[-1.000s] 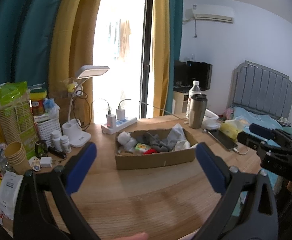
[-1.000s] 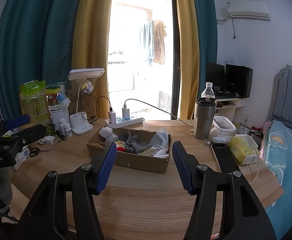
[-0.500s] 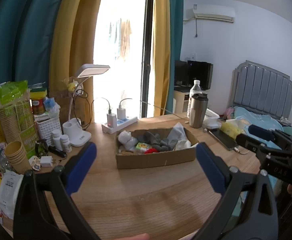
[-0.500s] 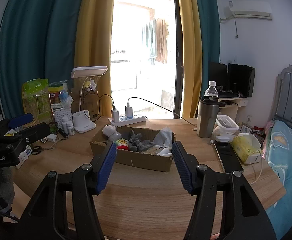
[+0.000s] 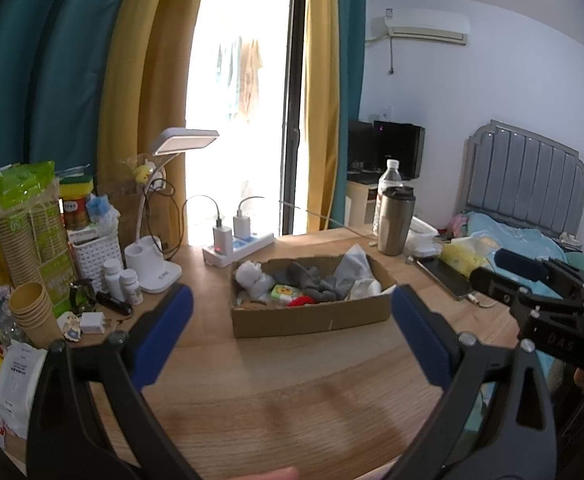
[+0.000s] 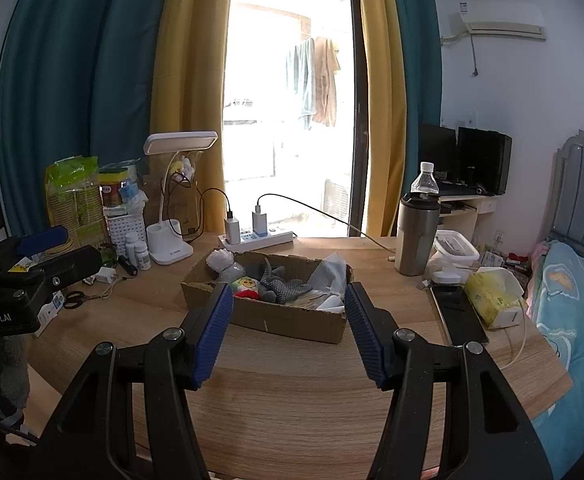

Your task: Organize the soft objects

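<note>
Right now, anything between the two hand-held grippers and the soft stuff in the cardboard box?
Only the cardboard box's near wall. Left hand-held gripper and right hand-held gripper are open above bare table; the soft items lie uncovered inside.

I read "GenRobot.AI" in white on the left gripper body, seen from my right camera. My left camera shows "DAS" on the right gripper (upside down); nothing else is legible to me.

Bedroom: bed, curtains, desk
</note>
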Demonstrator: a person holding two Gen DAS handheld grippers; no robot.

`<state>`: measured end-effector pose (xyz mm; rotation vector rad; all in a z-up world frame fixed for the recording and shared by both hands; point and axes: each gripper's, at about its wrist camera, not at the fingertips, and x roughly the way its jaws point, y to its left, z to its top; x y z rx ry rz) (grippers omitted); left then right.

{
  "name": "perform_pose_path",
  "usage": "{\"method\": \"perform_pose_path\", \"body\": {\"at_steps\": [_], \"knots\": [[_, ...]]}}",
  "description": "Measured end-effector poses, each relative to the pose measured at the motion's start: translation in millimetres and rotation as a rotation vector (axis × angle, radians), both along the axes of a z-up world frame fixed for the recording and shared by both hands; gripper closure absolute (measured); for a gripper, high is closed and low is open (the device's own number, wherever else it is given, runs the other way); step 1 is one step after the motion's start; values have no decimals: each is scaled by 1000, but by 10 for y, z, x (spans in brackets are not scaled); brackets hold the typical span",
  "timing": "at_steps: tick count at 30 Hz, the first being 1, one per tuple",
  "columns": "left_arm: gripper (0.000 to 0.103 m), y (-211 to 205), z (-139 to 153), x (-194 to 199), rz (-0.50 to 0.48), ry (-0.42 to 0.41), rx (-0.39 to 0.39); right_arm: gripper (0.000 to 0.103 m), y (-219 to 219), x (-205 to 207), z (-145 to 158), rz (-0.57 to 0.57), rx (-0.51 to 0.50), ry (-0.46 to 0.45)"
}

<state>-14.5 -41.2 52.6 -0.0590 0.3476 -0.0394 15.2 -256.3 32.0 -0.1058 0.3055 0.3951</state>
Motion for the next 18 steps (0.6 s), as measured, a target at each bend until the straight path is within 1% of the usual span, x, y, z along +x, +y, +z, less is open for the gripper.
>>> {"method": "perform_pose_path", "body": {"at_steps": [18], "knots": [[3,5,-11,2,1,-4,-2,42,-1,1,-1,0,2,1]]}}
